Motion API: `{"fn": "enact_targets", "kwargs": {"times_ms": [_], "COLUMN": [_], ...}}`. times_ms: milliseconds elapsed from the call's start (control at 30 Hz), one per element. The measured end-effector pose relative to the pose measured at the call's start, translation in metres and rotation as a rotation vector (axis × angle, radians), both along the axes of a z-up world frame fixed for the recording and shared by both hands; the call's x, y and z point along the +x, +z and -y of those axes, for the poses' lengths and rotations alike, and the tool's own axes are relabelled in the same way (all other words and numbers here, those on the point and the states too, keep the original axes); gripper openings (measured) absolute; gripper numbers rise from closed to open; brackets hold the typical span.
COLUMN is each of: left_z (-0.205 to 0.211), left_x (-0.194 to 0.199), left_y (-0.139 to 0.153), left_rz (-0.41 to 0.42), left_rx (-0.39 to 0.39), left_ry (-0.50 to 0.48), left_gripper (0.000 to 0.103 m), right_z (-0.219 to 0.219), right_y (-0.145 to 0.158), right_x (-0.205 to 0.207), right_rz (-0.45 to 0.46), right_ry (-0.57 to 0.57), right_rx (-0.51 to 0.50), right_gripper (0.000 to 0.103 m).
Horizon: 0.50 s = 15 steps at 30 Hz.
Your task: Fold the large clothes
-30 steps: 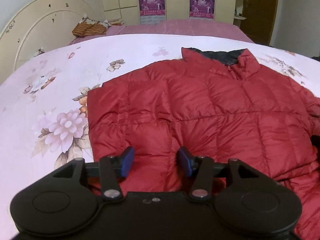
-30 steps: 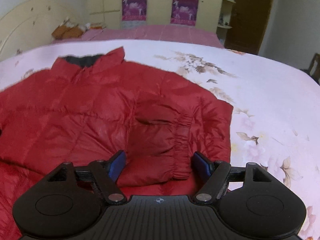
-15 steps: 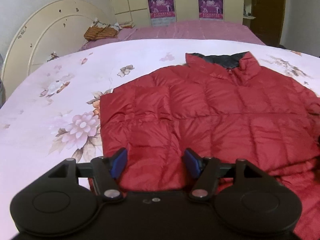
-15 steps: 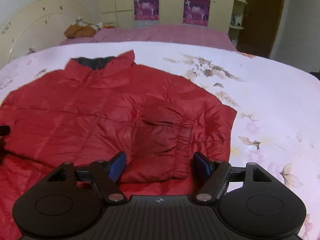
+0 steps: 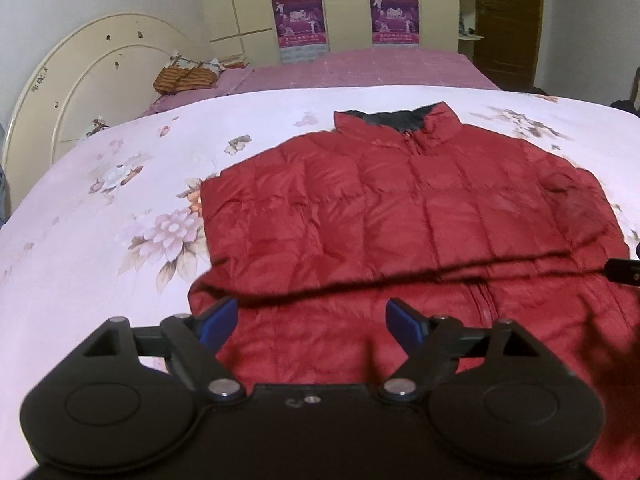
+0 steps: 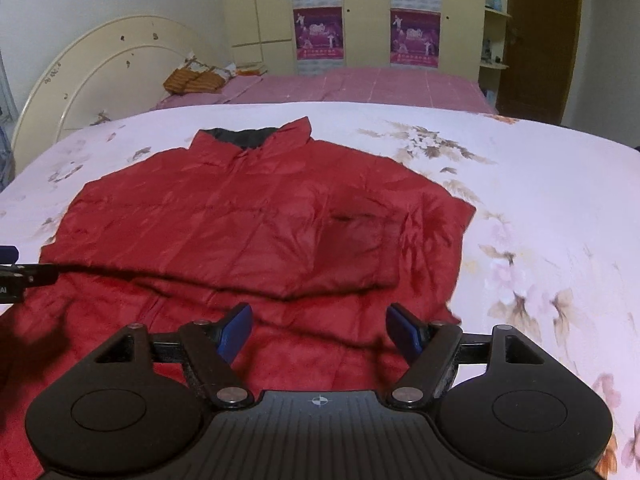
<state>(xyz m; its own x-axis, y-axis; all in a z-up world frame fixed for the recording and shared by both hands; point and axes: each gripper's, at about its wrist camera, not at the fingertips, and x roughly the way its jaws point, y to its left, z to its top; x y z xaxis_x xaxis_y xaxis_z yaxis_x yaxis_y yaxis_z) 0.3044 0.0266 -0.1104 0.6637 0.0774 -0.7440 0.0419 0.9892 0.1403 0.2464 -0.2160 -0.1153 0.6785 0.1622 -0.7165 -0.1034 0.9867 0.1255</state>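
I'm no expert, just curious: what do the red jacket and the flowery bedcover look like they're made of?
Red jacket: likely a thin synthetic shell over puffy filling, going by the slight sheen and stitched quilted panels; the collar lining looks dark. Flowery bedcover: seems a matte woven cloth, perhaps cotton, pale pink with printed flowers, lying smooth and without shine.

The red jacket [image 5: 400, 216] is quilted cloth with a faint sheen, puffy and creased, its collar lining [image 5: 394, 119] dark and matt. The bedsheet [image 6: 540, 208] is smooth, matt printed cotton. Both grippers' bodies look like matt black plastic, with blue pads [image 5: 218, 318] and shiny metal pivot pins [image 6: 231, 394]
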Motion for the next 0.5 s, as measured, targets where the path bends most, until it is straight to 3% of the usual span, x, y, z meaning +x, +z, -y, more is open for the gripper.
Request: {"fn": "enact_targets", "kwargs": {"times_ms": [500], "left_z": [-0.035], "left_x": [-0.072], "left_y": [-0.009], "left_rz": [-0.022], "left_rx": [-0.043], "left_ry": [-0.075], "left_gripper": [0.085], "right_z": [-0.014], "right_y": [0.001], "right_x": [-0.100], "right_rz": [-0.062], "right_ry": [-0.107], "right_rx": [-0.049], "right_gripper": [0.074]}}
